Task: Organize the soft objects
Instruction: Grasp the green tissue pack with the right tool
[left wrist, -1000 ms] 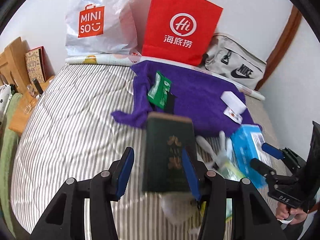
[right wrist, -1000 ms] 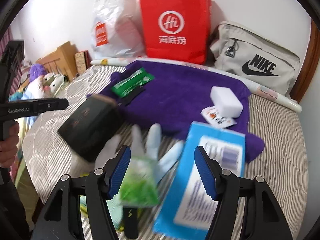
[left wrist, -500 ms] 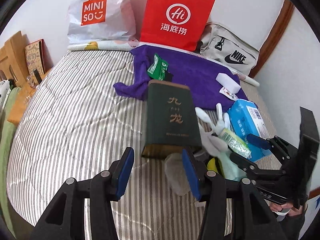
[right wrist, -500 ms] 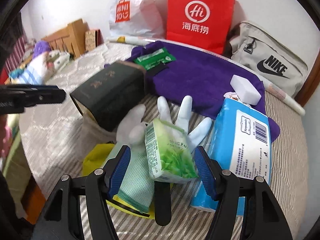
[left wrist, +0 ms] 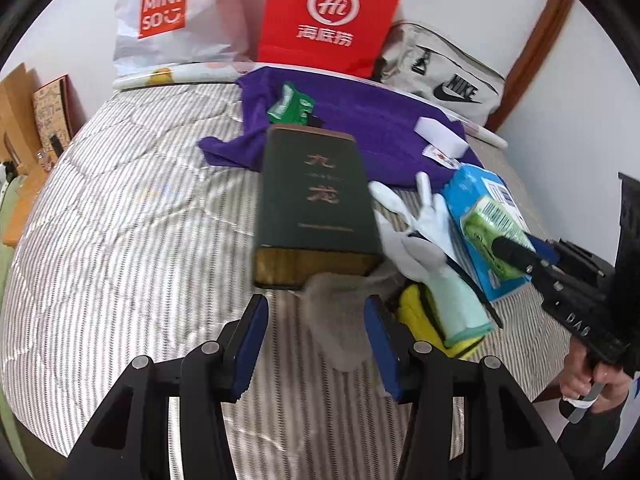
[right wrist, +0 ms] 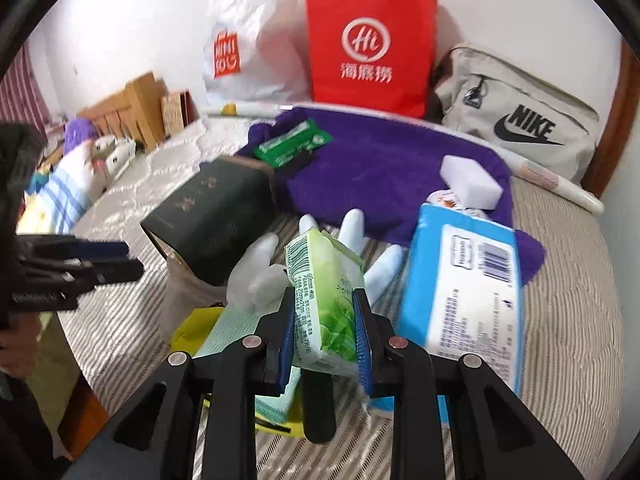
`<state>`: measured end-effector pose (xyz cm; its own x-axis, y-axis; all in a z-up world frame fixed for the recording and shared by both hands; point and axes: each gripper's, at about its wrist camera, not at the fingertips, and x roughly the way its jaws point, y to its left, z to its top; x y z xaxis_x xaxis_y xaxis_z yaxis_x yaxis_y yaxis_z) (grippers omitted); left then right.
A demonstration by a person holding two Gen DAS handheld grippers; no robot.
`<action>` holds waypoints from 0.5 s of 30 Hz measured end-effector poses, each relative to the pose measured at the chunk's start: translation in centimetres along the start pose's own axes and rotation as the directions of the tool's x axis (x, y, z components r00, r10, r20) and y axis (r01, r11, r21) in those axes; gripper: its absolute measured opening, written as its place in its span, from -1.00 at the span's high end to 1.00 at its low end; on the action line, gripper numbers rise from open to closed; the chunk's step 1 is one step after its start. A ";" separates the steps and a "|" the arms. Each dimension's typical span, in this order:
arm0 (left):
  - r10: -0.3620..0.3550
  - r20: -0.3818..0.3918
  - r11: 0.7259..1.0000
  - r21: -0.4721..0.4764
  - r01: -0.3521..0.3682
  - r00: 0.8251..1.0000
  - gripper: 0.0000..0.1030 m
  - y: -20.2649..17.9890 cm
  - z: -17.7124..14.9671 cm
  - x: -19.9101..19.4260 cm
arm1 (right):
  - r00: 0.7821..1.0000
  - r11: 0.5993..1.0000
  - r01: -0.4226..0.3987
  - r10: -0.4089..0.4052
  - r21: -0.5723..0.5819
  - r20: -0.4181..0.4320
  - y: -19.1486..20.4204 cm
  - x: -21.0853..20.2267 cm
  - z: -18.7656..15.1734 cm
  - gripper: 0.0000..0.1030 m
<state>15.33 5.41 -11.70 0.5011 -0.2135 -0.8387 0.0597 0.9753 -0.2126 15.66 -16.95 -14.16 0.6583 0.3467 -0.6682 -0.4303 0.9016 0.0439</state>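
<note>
One tissue pack [right wrist: 326,308] betw. closing right gripper [right wrist: 324,334] pads

Green tissue pack [right wrist: 326,304] tilted upright atop pale rubber glove [right wrist: 256,276]; blue wipes pack [right wrist: 464,292] beside.

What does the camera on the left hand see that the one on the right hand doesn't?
Only the left view shows the left tongs standing open over a pale cloth. Only the right view shows the right tongs closing, the green tissue pack between their pads, plus clutter beside the bed. Both show the dark green box, purple towel and red bag.
</note>
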 end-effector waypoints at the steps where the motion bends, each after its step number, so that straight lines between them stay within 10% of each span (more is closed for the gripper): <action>1: -0.003 0.001 1.000 0.009 0.003 1.000 0.08 -0.4 -0.1 0.0 | 1.000 1.000 -0.011 0.010 0.013 0.008 -0.3 -0.5 -0.1 0.52; 15: 0.047 0.016 0.996 0.074 -0.048 0.999 0.08 -4.1 -2.6 -0.5 | 0.996 0.996 -0.060 0.055 0.066 0.072 -2.1 -6.3 -4.9 0.61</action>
<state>12.58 1.41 -11.78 0.5168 -0.1664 -0.8398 0.0989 0.9860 -0.1345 9.38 -22.30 -13.68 0.6764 0.4138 -0.6094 -0.4274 0.8943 0.1328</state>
